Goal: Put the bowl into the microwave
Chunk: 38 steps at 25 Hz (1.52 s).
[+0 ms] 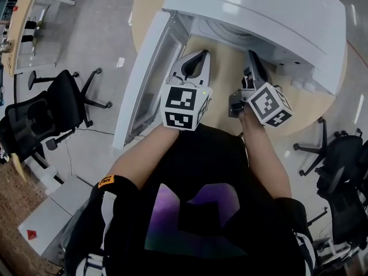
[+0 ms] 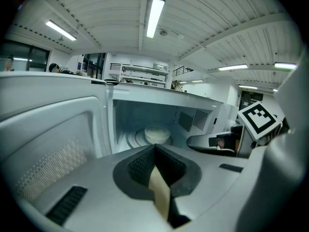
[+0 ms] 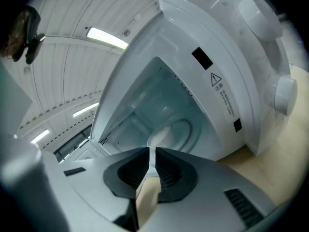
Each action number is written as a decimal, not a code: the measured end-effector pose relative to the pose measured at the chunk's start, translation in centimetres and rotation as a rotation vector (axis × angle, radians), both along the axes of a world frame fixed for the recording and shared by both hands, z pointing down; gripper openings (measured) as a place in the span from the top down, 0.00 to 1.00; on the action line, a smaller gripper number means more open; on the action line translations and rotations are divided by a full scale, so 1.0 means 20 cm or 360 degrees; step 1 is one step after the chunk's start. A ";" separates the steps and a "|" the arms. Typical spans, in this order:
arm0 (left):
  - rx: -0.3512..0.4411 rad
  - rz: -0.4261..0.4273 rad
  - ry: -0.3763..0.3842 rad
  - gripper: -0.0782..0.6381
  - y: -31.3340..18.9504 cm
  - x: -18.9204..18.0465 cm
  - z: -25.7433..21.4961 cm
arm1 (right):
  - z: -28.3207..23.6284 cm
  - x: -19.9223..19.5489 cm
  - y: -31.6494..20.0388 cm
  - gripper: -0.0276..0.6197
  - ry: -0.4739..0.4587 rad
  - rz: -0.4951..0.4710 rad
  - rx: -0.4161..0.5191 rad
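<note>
A white microwave [image 1: 276, 16] stands on a round wooden table [image 1: 221, 105], its door [image 1: 146, 79] swung open to the left. A pale bowl [image 2: 157, 134] sits on the turntable inside the cavity; the right gripper view also shows the bowl [image 3: 161, 137] there. My left gripper [image 1: 198, 56] hovers just in front of the opening, and its jaws [image 2: 154, 148] are shut with nothing between them. Beside it, my right gripper [image 1: 251, 56] points at the cavity too, shut and empty [image 3: 150, 151]. Neither gripper touches the bowl.
Black office chairs stand on the floor at the left [image 1: 52, 111] and at the right [image 1: 339, 160]. The microwave's control panel with two knobs [image 3: 285, 93] lies to the right of the cavity. The open door bounds the left side.
</note>
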State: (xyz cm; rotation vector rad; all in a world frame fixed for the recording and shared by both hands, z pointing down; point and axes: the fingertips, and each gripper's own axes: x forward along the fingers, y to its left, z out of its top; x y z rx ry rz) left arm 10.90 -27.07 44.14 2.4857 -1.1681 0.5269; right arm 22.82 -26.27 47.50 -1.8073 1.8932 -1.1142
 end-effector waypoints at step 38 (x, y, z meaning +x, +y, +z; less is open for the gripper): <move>0.0085 -0.0098 0.0018 0.83 0.46 -0.03 -0.13 | -0.26 -0.17 0.46 0.91 0.0690 -0.0401 0.0203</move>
